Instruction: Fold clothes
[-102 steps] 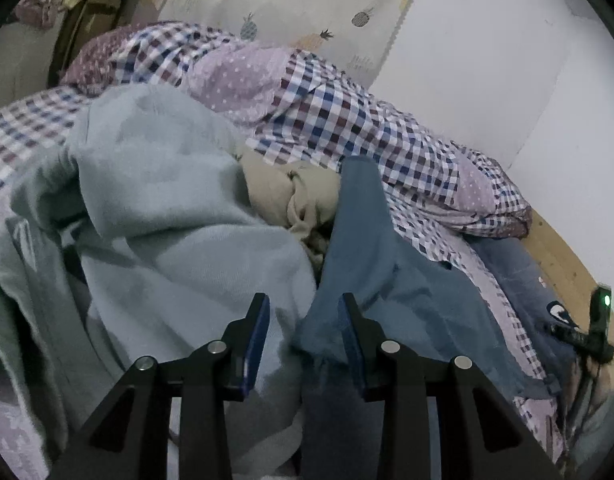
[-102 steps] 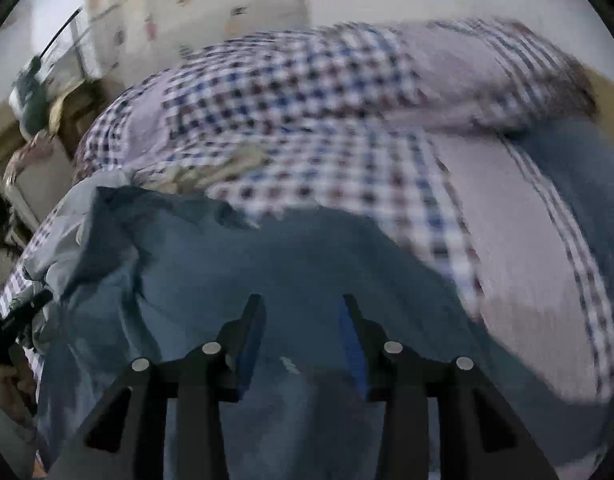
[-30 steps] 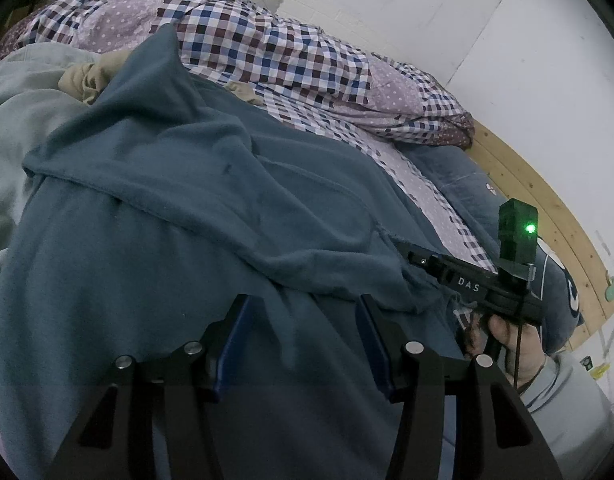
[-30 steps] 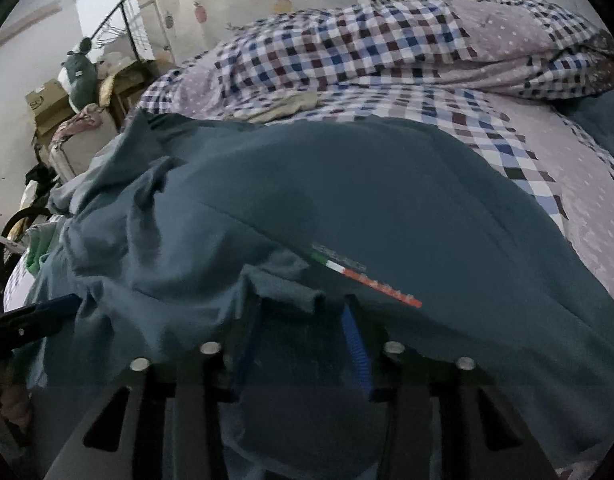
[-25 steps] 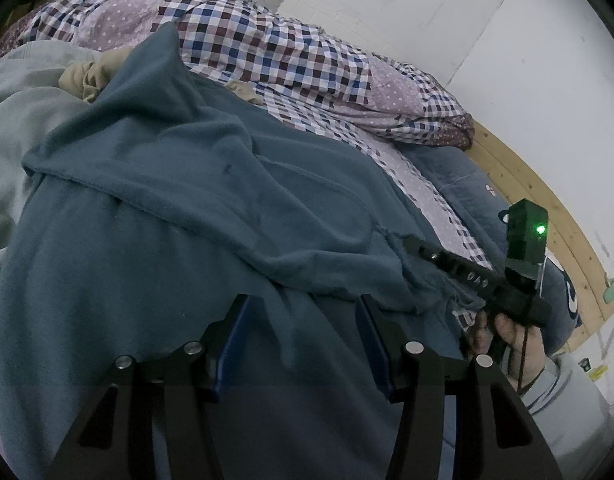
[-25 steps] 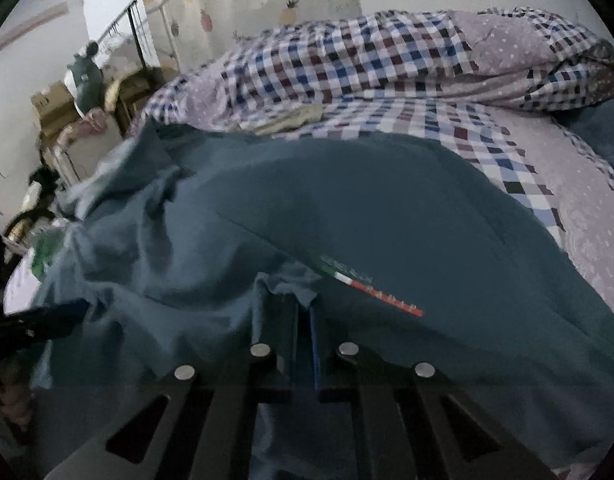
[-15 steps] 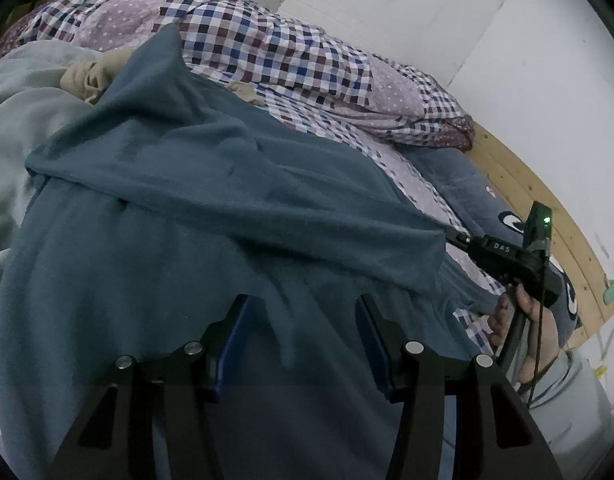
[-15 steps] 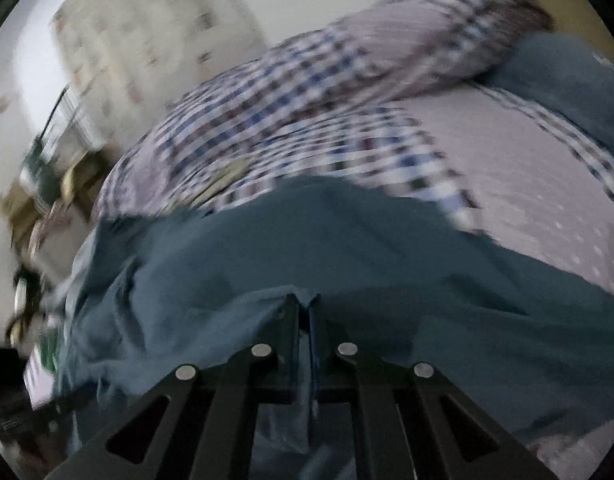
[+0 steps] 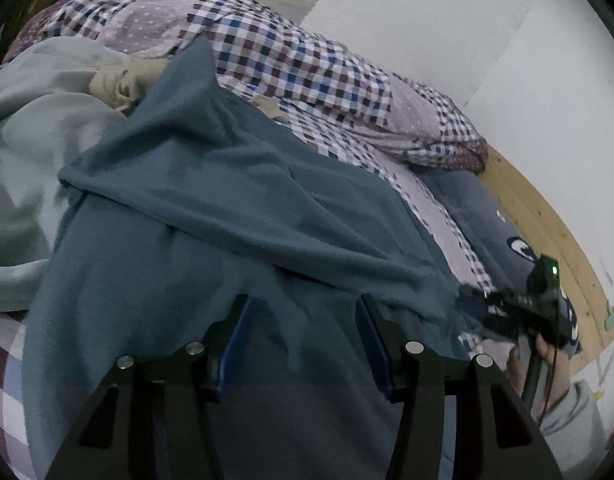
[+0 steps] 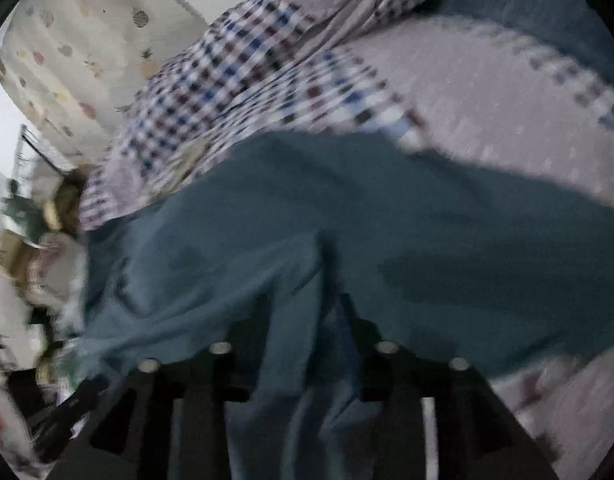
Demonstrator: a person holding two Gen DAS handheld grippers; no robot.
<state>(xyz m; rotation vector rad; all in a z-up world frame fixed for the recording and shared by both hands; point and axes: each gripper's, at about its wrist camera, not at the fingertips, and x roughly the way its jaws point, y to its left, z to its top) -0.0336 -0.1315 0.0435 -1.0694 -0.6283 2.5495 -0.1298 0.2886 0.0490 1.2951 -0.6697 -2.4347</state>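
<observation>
Clearly, the teal garment (image 9: 235, 184) lies spread over the bed, and it covers most of the lower half of both views. In the left wrist view, one part of it is folded diagonally across the rest, from the upper left down to the right edge of the cloth. The left gripper (image 9: 303, 344) has its 2 fingers wide apart, with blue pads on the inner sides, and nothing is between them; it stands just over the flat teal cloth.

The right gripper (image 9: 503, 312) is seen at the right side of this view, held by a hand (image 9: 547, 364), with a small green light on top. Its tip is at the far right corner of the garment, where the cloth is drawn out to a point. The right wrist view is blurred. There the fingers of the right gripper (image 10: 307, 320) are a little apart and a bunch of teal cloth hangs down between them, but I cannot tell if they really pinch it.

Behind the garment lies a checked quilt (image 9: 299, 68) in blue, red and white. A pale grey-green cloth (image 9: 39, 120) is at the left, touching the teal one, with a beige cloth (image 9: 119, 80) beside it. A dark blue pillow (image 9: 487, 220) lies near the wooden bed frame (image 9: 547, 216).
</observation>
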